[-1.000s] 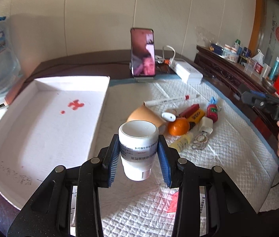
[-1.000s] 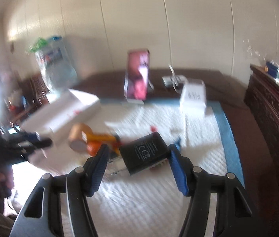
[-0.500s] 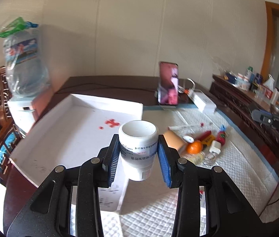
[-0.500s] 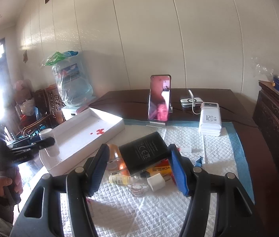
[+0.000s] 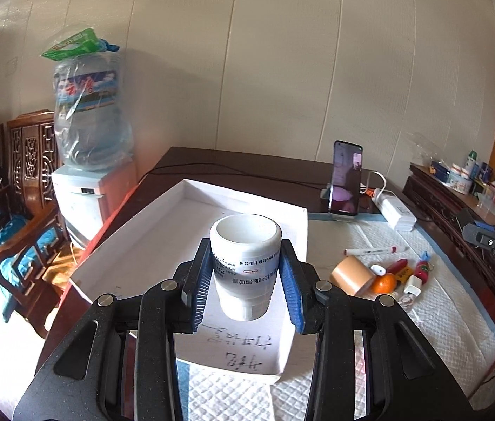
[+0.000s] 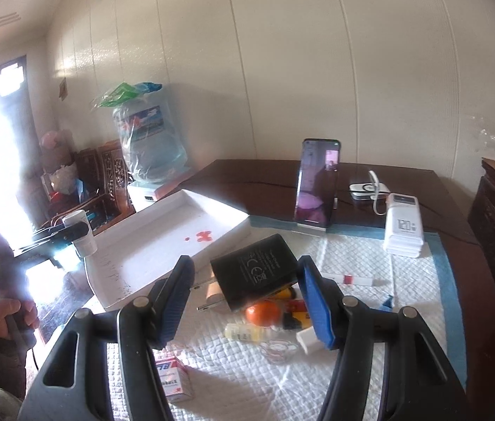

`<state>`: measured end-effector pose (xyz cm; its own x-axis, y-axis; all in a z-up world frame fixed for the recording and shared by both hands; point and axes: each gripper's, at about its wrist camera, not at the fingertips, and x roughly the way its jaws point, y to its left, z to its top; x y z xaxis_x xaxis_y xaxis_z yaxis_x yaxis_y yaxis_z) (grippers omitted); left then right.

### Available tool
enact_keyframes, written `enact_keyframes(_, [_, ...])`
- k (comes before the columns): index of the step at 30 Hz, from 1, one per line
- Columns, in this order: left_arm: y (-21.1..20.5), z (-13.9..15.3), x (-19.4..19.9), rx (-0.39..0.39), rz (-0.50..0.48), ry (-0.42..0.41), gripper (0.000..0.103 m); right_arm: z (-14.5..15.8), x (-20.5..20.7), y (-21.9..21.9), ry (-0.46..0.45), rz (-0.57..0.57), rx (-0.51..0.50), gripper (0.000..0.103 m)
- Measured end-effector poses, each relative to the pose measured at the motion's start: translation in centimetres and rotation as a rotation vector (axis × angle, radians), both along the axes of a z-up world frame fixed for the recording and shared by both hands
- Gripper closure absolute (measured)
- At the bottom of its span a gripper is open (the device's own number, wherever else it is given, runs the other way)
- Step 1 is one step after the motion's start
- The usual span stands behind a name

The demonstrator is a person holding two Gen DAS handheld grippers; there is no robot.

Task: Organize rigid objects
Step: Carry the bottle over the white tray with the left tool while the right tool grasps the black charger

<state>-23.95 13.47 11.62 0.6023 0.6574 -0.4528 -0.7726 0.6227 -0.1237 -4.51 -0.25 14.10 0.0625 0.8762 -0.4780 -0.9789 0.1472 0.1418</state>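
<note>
My left gripper (image 5: 245, 282) is shut on a white medicine bottle (image 5: 245, 263) and holds it upside down above the near end of the white box lid (image 5: 149, 245). The same bottle (image 6: 80, 233) shows in the right wrist view at the far left. My right gripper (image 6: 247, 293) is shut on a black plug charger (image 6: 256, 277), held above a cluster of small items on the white quilted mat (image 6: 405, 301): an orange (image 6: 263, 312), a small yellow bottle (image 6: 243, 331), a white adapter (image 6: 308, 340) and a marker pen (image 6: 347, 278).
A phone on a stand (image 6: 315, 184), a white power bank (image 6: 403, 224) and a charging puck (image 6: 368, 187) stand at the back of the dark wooden table (image 6: 247, 179). A small red-and-white box (image 6: 173, 379) lies near the mat's front. A water dispenser (image 5: 89, 161) stands left of the table.
My left gripper has swung left with the bottle, from over the mat to over the white box lid. My right gripper has held the charger throughout while its view drew back and steadied.
</note>
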Motion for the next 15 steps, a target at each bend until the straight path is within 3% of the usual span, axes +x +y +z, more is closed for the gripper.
enact_keyframes(9, [1.0,-0.8,-0.2,-0.030,0.013,0.004,0.066,-1.0,-1.4,3.6,0.040,0.093,-0.065,0.042])
enact_keyframes(15, [2.6,-2.0,0.1,-0.065,0.021,0.026,0.066,-2.3,-3.8,8.7,0.027,0.235,-0.185,0.042])
